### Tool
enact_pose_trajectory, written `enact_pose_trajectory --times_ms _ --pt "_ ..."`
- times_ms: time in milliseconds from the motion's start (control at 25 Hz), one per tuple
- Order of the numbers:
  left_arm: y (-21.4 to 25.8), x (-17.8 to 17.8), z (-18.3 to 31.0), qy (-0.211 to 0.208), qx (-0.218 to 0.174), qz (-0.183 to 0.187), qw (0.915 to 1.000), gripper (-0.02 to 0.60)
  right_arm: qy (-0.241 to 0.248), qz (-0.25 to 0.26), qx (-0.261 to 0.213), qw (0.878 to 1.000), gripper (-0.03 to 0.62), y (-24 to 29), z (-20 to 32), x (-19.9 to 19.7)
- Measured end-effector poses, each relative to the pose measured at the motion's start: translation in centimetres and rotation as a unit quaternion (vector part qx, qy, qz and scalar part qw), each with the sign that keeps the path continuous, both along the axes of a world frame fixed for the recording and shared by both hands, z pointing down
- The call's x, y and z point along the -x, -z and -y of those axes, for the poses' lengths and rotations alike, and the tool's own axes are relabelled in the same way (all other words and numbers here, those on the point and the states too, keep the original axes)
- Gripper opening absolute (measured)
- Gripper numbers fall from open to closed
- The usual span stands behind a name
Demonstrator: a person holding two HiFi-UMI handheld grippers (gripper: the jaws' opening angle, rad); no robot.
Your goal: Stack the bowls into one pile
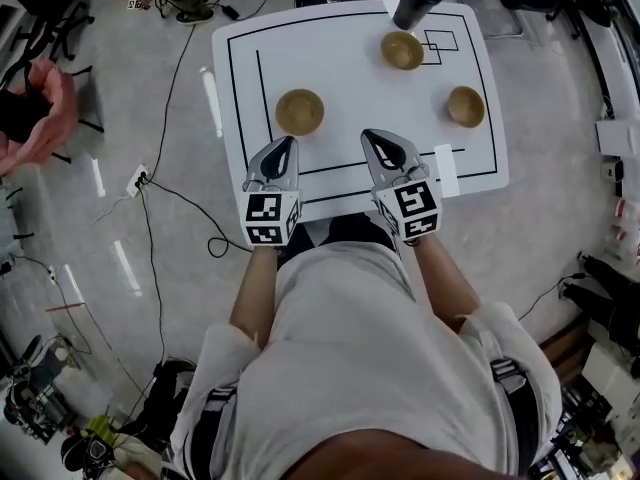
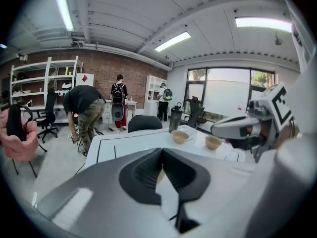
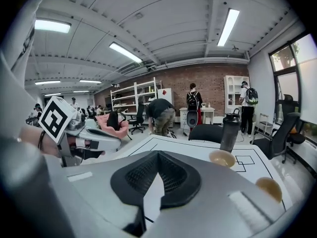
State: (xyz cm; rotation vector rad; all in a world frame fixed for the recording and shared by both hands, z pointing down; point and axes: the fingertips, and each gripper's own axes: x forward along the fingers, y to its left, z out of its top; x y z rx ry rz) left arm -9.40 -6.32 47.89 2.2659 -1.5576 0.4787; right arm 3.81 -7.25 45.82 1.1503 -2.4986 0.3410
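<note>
Left gripper (image 1: 286, 144) hangs just short of nearest bowl (image 1: 299, 111)

Nearest bowl (image 2: 159, 175) mostly hidden behind left claw (image 2: 162, 151), only a tan sliver.

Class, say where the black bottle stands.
Head view: the black bottle stands at the far edge of the table, right of centre, just behind the farthest bowl.

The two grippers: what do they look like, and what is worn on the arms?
Both the left gripper and the right gripper are grey tapering shells with black ribbed pads. Each carries a cube with black-and-white square markers. The person wears a pale short-sleeved shirt.
</note>
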Motion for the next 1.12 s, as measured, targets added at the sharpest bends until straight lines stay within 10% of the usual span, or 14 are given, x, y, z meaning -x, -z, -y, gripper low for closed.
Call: enact_pose_trajectory --times_ms 320,1120 --pt "-1.3 -3.3 1.3 0.001 0.014 0.076 0.9970 0.002 0.029 -0.040 0.060 0.997 -0.002 -4.5 0.7 -4.9" --pt "-6.9 -4.7 3.2 0.027 0.083 0.027 0.9958 0.002 0.050 -0.321 0.002 0.946 0.000 -10.7 11.7 -10.3"
